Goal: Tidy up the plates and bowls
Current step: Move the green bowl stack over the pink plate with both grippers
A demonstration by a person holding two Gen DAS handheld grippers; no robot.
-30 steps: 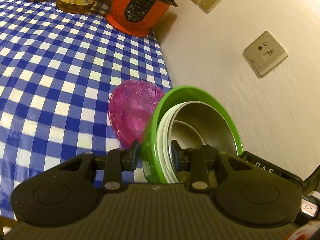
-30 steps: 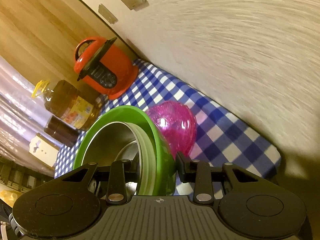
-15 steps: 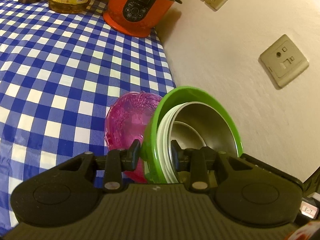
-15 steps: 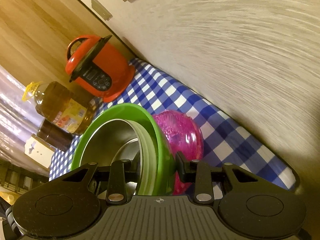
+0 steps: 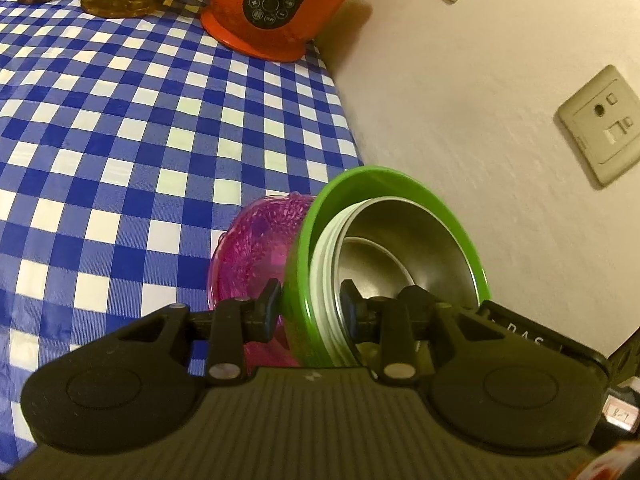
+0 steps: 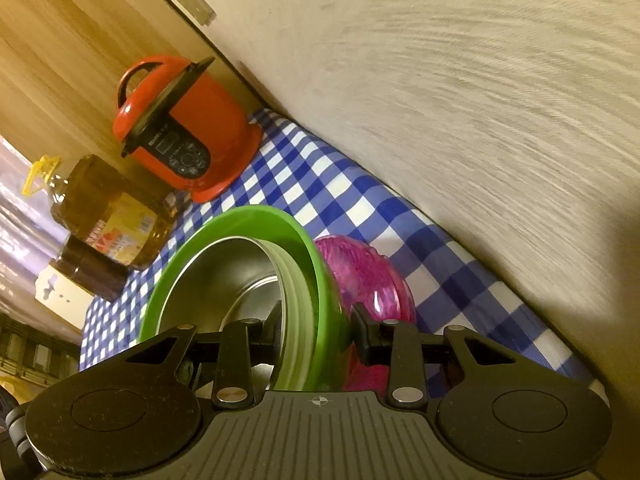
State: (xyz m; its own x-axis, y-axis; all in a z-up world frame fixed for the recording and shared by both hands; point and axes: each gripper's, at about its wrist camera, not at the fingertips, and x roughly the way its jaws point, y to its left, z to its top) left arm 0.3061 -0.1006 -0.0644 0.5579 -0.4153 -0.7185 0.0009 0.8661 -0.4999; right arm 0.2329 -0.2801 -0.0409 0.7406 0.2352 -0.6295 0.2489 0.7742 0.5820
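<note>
Left wrist view: the left tool (image 5: 308, 304) pinches the rim of a green bowl (image 5: 380, 184) nested with a steel bowl (image 5: 416, 236), above a pink bowl (image 5: 256, 248) on the checked worktop (image 5: 120, 120). Right wrist view: the right tool (image 6: 316, 330) pinches the same rim; the stack appears not yet set into the pink bowl.

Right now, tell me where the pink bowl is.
The pink bowl sits on the checked tablecloth near the wall edge, directly behind the green bowl; in the right wrist view it shows at the green bowl's right.

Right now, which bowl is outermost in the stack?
The green bowl: both tools clamp its rim, with the steel bowl nested inside; the pink bowl lies separate.
</note>
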